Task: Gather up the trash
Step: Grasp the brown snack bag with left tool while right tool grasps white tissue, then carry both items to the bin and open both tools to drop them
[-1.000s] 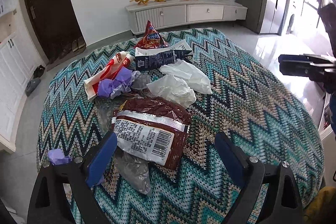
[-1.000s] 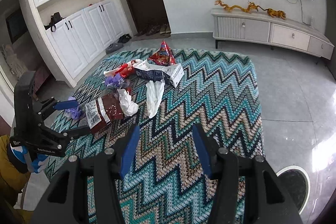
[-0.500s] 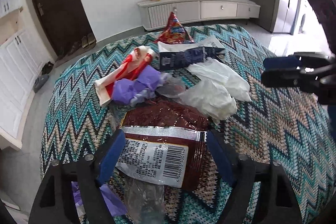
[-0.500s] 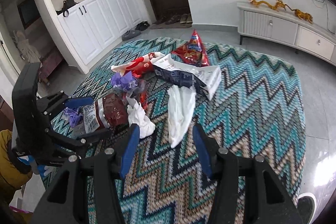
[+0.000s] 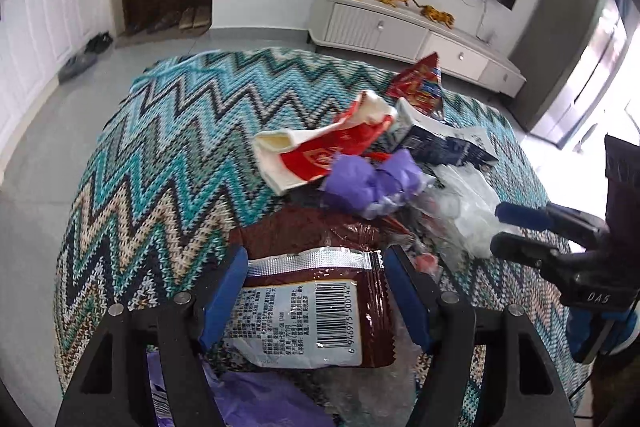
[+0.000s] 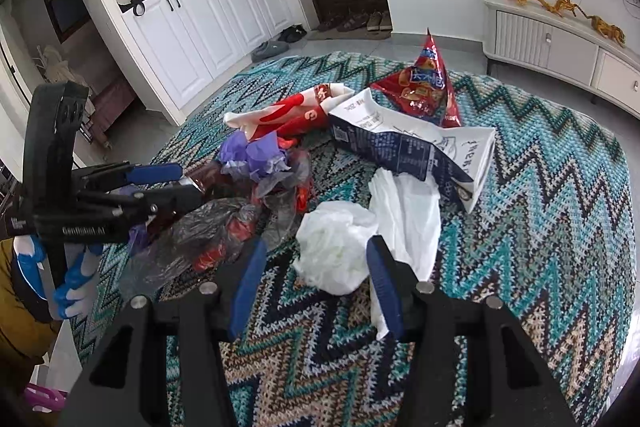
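Zigzag knit cloth [image 6: 540, 227] covering the table, bearing all trash. Navy-and-white carton [image 6: 408, 147], mid-heap, red snack bag [image 6: 428, 87] behind it. Maroon barcode wrapper [image 5: 316, 303] between the closing left gripper [image 5: 316, 267] pads. Crumpled white plastic [image 6: 336, 255] between the open right gripper [image 6: 316, 267] fingers, ungripped. Purple wad [image 5: 372, 179] beside a red-and-white wrapper [image 5: 320, 151].

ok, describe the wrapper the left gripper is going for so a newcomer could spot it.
On the zigzag knit cloth, look at the near end of the trash pile, between the closing left gripper fingers. It is the flat dark maroon packet, the only piece with a silver seal strip and a white barcode label.
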The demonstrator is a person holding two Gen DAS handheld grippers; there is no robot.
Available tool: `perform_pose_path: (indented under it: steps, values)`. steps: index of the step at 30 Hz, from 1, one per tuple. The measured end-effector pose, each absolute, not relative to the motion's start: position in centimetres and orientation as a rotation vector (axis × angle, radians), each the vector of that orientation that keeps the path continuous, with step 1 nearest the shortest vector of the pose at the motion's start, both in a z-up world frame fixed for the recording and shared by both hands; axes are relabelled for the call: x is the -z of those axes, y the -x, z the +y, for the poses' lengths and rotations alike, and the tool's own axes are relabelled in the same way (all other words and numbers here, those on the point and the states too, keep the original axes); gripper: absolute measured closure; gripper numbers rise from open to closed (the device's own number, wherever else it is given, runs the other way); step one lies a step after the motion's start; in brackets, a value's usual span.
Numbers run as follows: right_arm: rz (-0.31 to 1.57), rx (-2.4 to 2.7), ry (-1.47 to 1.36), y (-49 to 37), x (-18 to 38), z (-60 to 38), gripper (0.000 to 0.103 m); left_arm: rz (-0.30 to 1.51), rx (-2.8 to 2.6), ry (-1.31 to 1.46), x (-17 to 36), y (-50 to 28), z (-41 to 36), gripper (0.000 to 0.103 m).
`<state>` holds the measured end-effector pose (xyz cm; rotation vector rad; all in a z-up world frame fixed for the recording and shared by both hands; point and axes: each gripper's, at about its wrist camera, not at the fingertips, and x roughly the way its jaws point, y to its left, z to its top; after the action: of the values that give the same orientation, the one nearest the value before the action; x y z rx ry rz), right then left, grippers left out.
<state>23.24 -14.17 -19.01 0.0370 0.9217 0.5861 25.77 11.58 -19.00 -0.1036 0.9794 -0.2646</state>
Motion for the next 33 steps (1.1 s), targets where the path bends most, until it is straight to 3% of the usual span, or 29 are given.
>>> perform_pose_path:
  steps: [8, 9, 12, 14, 16, 18, 21, 33]
  values:
    - [0.931, -0.565, 0.018, -24.0, 20.0, -13.7, 0.052, 1.031, 0.242, 0.141, 20.4, -27.0, 12.8, 0.03]
    - [0.935, -0.565, 0.025, -24.1, 20.2, -13.6, 0.052, 1.037, 0.236, 0.152, 20.6, -27.3, 13.0, 0.033]
    - [0.947, -0.566, 0.043, -24.3, 20.8, -13.1, 0.052, 1.068, 0.199, 0.193, 21.5, -28.0, 13.7, 0.056]
    - [0.949, -0.568, 0.051, -24.3, 21.0, -12.9, 0.054, 1.059, 0.187, 0.213, 21.6, -27.9, 14.1, 0.063]
    - [0.942, -0.57, 0.062, -24.2, 20.9, -12.7, 0.067, 1.053, 0.187, 0.24, 21.6, -27.8, 14.4, 0.072]
    - [0.927, -0.568, 0.075, -23.9, 20.7, -12.7, 0.077, 1.04, 0.182, 0.253, 21.3, -27.5, 14.6, 0.074]
    - [0.922, -0.556, 0.122, -23.0, 20.5, -12.4, 0.084, 1.009, 0.181, 0.252, 20.5, -26.7, 14.7, 0.079]
    - [0.813, -0.52, 0.068, -15.9, 14.8, -16.3, 0.088, 0.87, 0.239, 0.171, 13.3, -20.8, 11.8, 0.084]
